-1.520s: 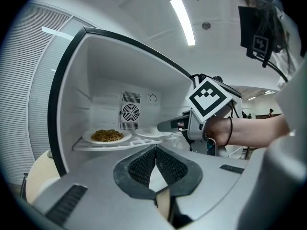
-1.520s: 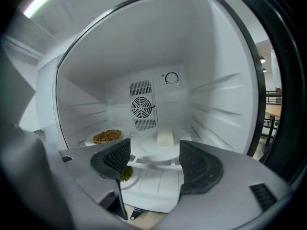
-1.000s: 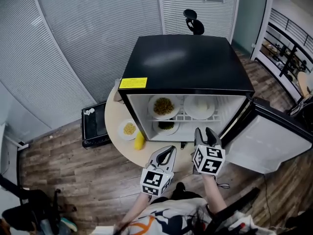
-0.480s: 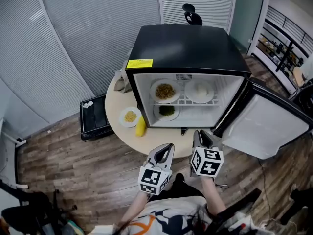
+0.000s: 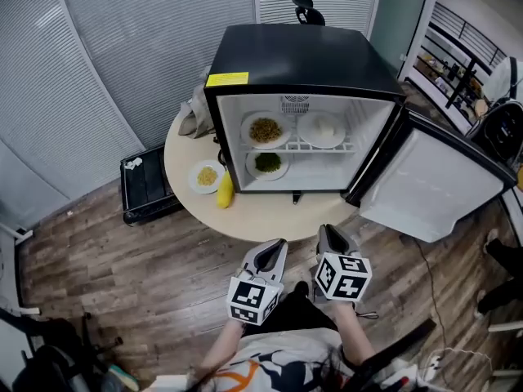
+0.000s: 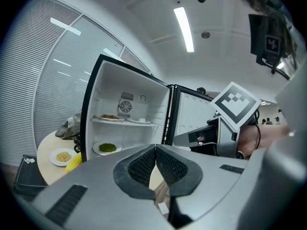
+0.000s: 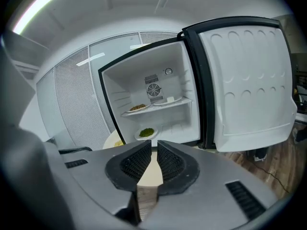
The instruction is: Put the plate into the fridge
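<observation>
The small black fridge [image 5: 302, 55] stands open on a round table [image 5: 261, 215]. Its upper shelf carries a plate of brown food [image 5: 265, 129] and a white plate [image 5: 321, 129]. Below them sits a plate of greens [image 5: 267, 163] [image 7: 146, 132]. Outside, left of the fridge, a plate of yellow grains [image 5: 206, 175] [image 6: 63, 156] lies beside a yellow cob [image 5: 225, 189]. Both grippers hover over the floor in front of the table, well short of the fridge. My left gripper [image 5: 278, 247] [image 6: 156, 150] is shut and empty. My right gripper [image 5: 331, 233] [image 7: 154, 147] is closing, a thin gap left, nothing between its pads.
The fridge door [image 5: 433, 186] swings out to the right. A crumpled grey cloth [image 5: 194, 109] lies on the table behind the fridge's left side. A black box [image 5: 147, 188] sits on the wood floor left of the table. Slatted walls close off the back.
Both grippers and the view have drawn back from the fridge, so more floor and table show. The right gripper's jaws have come nearly together from wide apart.
</observation>
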The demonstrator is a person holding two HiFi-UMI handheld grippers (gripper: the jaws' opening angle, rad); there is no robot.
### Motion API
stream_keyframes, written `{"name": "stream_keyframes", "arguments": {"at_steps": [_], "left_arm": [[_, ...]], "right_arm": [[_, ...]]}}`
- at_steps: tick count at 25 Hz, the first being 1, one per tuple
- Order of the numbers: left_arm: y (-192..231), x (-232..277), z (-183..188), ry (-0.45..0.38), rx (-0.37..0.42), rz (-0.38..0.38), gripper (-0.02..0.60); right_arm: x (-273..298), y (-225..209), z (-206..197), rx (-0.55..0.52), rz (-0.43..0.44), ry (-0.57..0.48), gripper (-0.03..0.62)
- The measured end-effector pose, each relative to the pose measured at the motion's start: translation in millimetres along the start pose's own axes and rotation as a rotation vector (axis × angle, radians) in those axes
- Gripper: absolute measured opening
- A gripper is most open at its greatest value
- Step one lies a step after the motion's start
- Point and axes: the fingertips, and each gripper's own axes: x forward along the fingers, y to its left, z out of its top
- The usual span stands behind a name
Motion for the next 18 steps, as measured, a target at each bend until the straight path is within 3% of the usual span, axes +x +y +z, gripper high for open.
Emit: {"name": "stream_keyframes", "arguments": {"at_steps": [9,18], "left_arm": [[-34,-4,-5,0.011,0.001,-0.030,0.012],[-77,-12,-9,0.009,-0.012,0.036,0.012]], "right_arm": [[-24,-11,-18,0.031,0.021,0.029,0.038],[-57,-40,-34,0.040,0.080,0.057,0.037]]}}
